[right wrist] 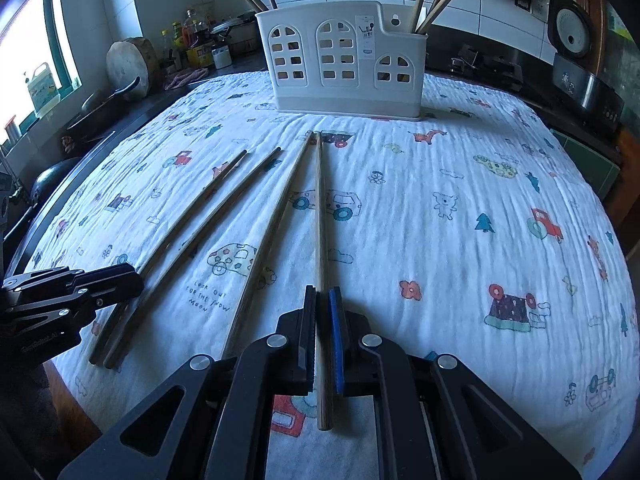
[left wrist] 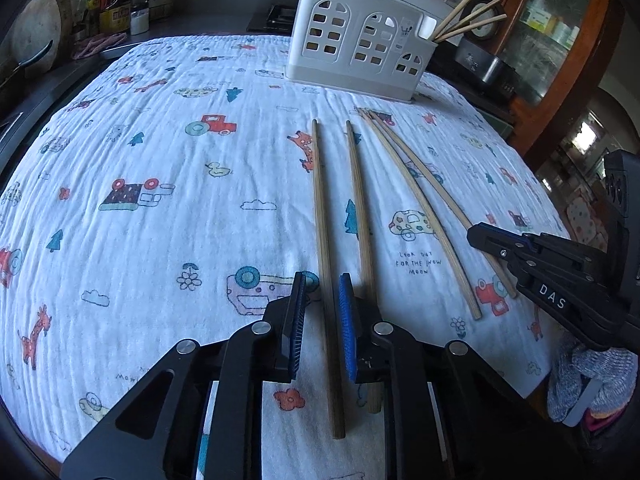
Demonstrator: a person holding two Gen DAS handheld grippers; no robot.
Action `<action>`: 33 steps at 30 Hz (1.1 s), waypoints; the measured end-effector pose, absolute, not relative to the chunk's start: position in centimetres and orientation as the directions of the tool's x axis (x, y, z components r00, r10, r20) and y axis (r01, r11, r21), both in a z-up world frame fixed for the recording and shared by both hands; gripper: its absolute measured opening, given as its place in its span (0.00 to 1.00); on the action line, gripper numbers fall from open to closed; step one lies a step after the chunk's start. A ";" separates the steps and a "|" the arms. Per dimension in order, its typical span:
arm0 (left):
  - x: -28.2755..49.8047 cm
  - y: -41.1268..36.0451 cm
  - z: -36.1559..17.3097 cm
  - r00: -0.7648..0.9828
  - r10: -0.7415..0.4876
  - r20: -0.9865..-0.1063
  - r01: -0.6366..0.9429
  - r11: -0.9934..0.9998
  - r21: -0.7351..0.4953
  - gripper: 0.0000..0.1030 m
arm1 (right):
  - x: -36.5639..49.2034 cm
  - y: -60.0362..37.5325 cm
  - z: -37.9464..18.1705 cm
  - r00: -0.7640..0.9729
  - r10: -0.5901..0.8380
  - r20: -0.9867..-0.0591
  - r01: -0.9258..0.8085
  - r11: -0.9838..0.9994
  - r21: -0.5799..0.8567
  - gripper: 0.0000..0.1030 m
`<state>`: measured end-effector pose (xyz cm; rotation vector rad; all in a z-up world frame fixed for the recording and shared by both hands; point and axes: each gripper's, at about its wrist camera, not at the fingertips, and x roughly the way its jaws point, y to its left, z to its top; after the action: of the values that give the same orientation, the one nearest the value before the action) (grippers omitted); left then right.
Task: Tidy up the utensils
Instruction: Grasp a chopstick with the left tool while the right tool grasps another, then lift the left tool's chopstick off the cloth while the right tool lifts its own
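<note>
Four wooden chopsticks lie on the printed cloth. My left gripper (left wrist: 320,284) is open, its blue pads either side of the leftmost chopstick (left wrist: 323,240), not touching it; a second chopstick (left wrist: 359,208) lies just right of it. My right gripper (right wrist: 322,296) is shut on the rightmost chopstick (right wrist: 319,220); it also shows in the left wrist view (left wrist: 492,240). A third chopstick (right wrist: 276,220) lies beside it. The white utensil holder (right wrist: 344,60) stands at the far side with several chopsticks in it; it also shows in the left wrist view (left wrist: 360,40).
The cloth (right wrist: 460,240) covers the table. Behind it a dark counter holds bottles (right wrist: 192,36), a round chopping board (right wrist: 130,62), a pan and a rice cooker (right wrist: 572,36). A wooden cabinet (left wrist: 560,40) stands at the right.
</note>
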<state>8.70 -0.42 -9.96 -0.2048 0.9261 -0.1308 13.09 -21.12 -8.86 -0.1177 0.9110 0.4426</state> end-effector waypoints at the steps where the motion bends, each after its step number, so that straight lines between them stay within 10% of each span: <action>1: 8.7 -0.6 -9.9 0.595 -0.190 -0.781 0.025 0.976 -0.218 0.16 | 13.0 -21.1 -8.9 0.531 0.319 -0.785 -0.419 0.904 0.084 0.07; 33: 8.1 0.2 -5.6 0.632 -0.185 -0.753 0.072 0.981 -0.180 0.05 | 11.7 -22.1 -0.7 0.675 0.374 -0.636 -0.441 0.896 0.058 0.06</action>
<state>8.12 0.20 -5.57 -0.1378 0.8757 -0.1476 11.67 -22.07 -0.75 -0.1036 0.6913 0.4589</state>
